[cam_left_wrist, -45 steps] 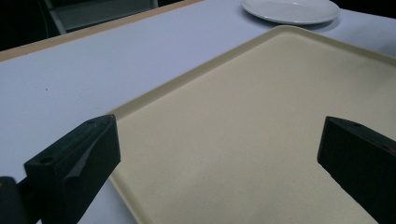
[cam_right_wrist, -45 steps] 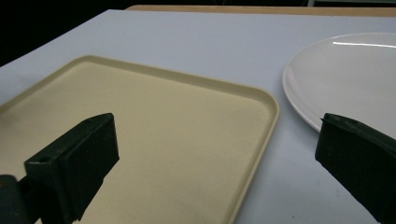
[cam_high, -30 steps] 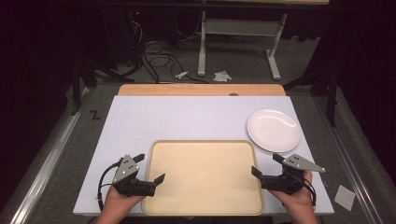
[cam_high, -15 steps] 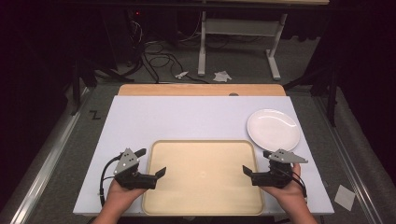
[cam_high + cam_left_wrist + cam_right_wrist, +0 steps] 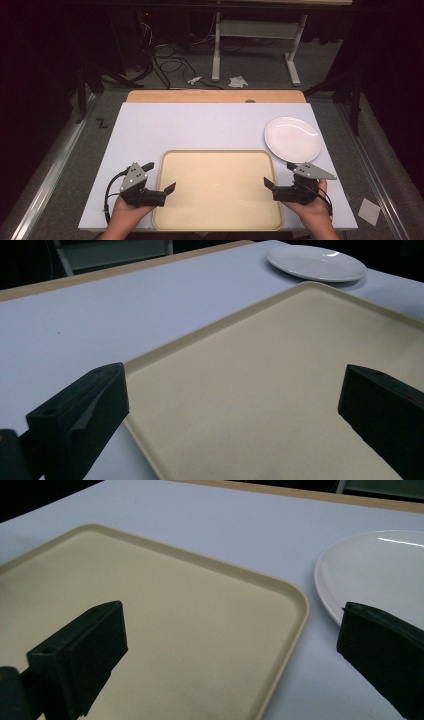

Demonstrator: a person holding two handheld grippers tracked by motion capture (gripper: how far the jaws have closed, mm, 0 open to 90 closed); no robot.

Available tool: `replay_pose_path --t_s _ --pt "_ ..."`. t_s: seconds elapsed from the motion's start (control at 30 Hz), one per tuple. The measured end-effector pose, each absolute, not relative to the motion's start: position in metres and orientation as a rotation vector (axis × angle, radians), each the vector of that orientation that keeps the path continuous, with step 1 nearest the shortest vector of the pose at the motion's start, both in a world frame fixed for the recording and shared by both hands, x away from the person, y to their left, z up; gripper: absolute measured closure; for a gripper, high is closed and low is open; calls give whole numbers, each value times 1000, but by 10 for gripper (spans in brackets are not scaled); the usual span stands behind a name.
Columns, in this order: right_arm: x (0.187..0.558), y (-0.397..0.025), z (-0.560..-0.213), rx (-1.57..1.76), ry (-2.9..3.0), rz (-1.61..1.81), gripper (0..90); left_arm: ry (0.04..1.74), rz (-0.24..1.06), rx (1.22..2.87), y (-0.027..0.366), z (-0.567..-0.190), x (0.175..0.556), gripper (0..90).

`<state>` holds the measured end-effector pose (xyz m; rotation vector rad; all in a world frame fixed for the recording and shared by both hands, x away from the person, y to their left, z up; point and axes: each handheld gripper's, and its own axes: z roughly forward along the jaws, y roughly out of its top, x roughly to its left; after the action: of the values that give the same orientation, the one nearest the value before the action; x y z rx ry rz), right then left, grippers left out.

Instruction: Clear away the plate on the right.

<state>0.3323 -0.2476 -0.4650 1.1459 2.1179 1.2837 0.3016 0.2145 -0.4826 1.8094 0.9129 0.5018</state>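
Both open tongs have closed in since a second ago, left tongs (image 5: 169, 189) and right tongs (image 5: 270, 184) now over opposite edges of the empty tray (image 5: 218, 170) on the tabletop (image 5: 200, 125), likely set to lift it; plate (image 5: 292, 138) untouched.

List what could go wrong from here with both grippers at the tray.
1. The white plate sits just beyond the tray's far right corner, close to the right gripper; a lift or shove there could knock it.
2. Both grippers are open; the left gripper straddles the tray's rim and could slip off the low edge when closing.
3. An uneven grip might tilt the tray.
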Motion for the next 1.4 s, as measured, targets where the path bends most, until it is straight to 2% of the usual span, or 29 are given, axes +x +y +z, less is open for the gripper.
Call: replay_pose_path --t_s 0.37,1.4 --pt "331 -267 -463 1214 2045 1316 9 908 519 1806 217 -484 292 7" --pt "346 -316 -473 1415 1925 1289 16 904 513 1803 218 -485 295 7"
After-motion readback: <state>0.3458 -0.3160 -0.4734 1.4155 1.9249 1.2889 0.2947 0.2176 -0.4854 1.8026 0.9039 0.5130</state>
